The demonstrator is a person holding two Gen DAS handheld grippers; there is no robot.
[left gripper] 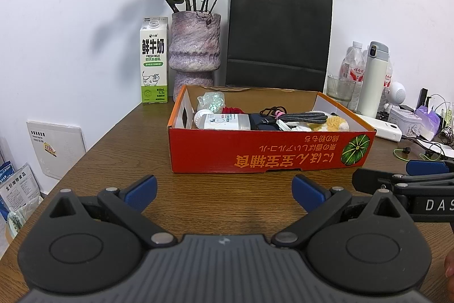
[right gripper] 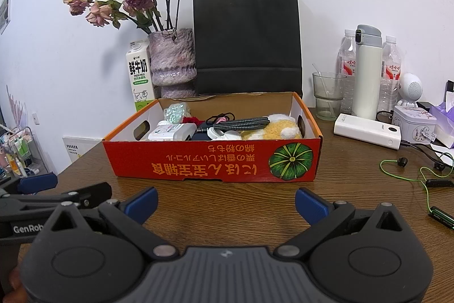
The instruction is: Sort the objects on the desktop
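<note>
Desktop objects are partly gathered already: the red cardboard box (right gripper: 215, 158) in the middle of the brown table (right gripper: 241, 200) holds a white bottle (right gripper: 173, 132) lying on its side, a braided cable (right gripper: 241, 123), a yellow plush toy (right gripper: 279, 129), a scrap of shiny green wrapping (right gripper: 176, 111), something red and a dark pouch, all packed close and overlapping. What looks left to sort lies to the right of the box: a white power bank (right gripper: 369, 131) just beside it, green-corded earphones (right gripper: 408, 169) loose on the wood nearer the camera, a small printed tin (right gripper: 414, 122), a round white speaker (right gripper: 411, 88), a drinking glass (right gripper: 327, 95), a white flask (right gripper: 367, 73) and clear water bottles (right gripper: 391, 67) further back. A milk carton (left gripper: 154, 61), a vase of dried roses (left gripper: 194, 53) and a black paper bag (left gripper: 279, 36) stand behind the box against the wall, and whether those count as things to sort cannot be told. Both claws hover low over bare wood in front of the box, side by side: the left claw (left gripper: 224, 190) has its blue-tipped fingers spread wide and holds nothing, and the right claw (right gripper: 225, 202) is likewise spread and empty. By that reading the job is somewhere in the middle, with the loose electronics on the right the likeliest next pickings for the right hand.
</note>
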